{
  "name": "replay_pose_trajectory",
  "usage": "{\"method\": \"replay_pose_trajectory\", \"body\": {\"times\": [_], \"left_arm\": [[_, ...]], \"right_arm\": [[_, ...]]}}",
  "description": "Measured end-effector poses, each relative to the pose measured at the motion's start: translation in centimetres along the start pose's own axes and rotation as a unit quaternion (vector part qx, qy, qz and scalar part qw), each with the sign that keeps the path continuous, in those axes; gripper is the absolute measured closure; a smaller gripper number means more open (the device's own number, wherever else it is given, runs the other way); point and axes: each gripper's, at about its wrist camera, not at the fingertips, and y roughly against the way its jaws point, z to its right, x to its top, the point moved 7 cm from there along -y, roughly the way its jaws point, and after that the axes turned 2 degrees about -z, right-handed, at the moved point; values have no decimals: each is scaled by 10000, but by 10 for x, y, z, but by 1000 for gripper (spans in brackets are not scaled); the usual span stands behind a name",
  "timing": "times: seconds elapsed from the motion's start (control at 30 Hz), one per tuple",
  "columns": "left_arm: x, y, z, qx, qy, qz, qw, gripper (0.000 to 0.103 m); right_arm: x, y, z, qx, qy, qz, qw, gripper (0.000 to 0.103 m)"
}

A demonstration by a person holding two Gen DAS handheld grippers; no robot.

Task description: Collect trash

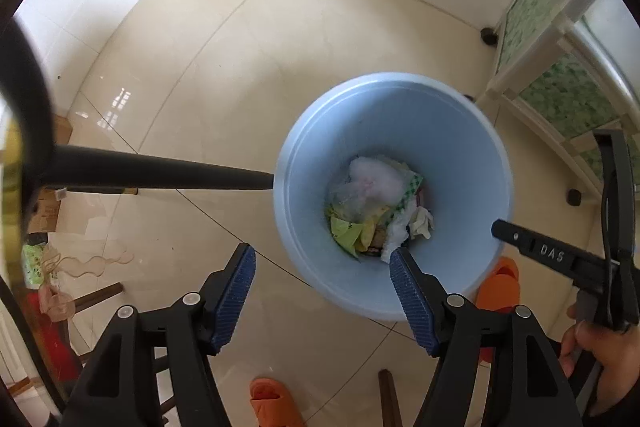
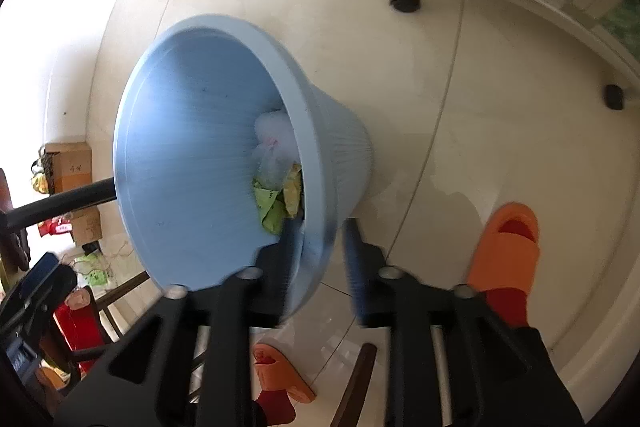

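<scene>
A: Trash [image 1: 376,207] sat heaped in the bottom of the blue bin [image 1: 460,131], straight below my left hand-held gripper [image 1: 322,291] and a little ahead of it.

B: Why was the left one hanging there?

A: I judged it was over the mouth of the bin so that anything let go would fall in. Its blue pads stood wide apart with nothing between them; the right pad lay over the near rim, the left pad over bare floor [image 1: 200,99].

B: And the right one?

A: My right hand-held gripper [image 2: 320,259] straddled the near wall of the bin, one finger inside, one outside. The fingers were blurred, so I could not tell whether the pads pressed the wall or only flanked it. I would guess it was there to steady or tilt the bin.

B: Where was the trash from that side?

A: Just past the inside finger, low against the wall: green and yellow wrappers [image 2: 276,203] with a clear bag [image 2: 274,147] above them.

B: Anything close by?

A: An orange slipper [image 2: 504,251] lay to the right of that hand-held gripper, near the bin but apart from it.
</scene>
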Motion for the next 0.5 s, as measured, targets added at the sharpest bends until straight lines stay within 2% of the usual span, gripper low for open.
{"method": "replay_pose_trajectory", "body": {"times": [0.03,0.13,0.2,0.3,0.4,0.43,0.5], "left_arm": [[-3,8,2,-32,20,75,10000,37],[-17,50,13,-251,20,420,9988,37],[-23,81,26,-473,-28,741,9961,37],[-43,145,41,-711,-272,1352,9879,34],[-80,215,53,-973,-510,2027,9731,28],[-90,232,55,-1024,-537,2201,9686,27],[-121,282,53,-1177,-533,2708,9539,22]], "right_arm": [[0,9,1,-72,1,89,9999,55],[0,45,0,-115,-71,364,9992,53],[1,80,-6,40,-77,682,9976,50],[-6,151,-22,198,121,1378,9902,38],[-28,225,-41,422,447,1923,9794,34],[-38,251,-48,448,566,2110,9748,28],[-60,298,-65,554,847,2484,9634,24]]}}
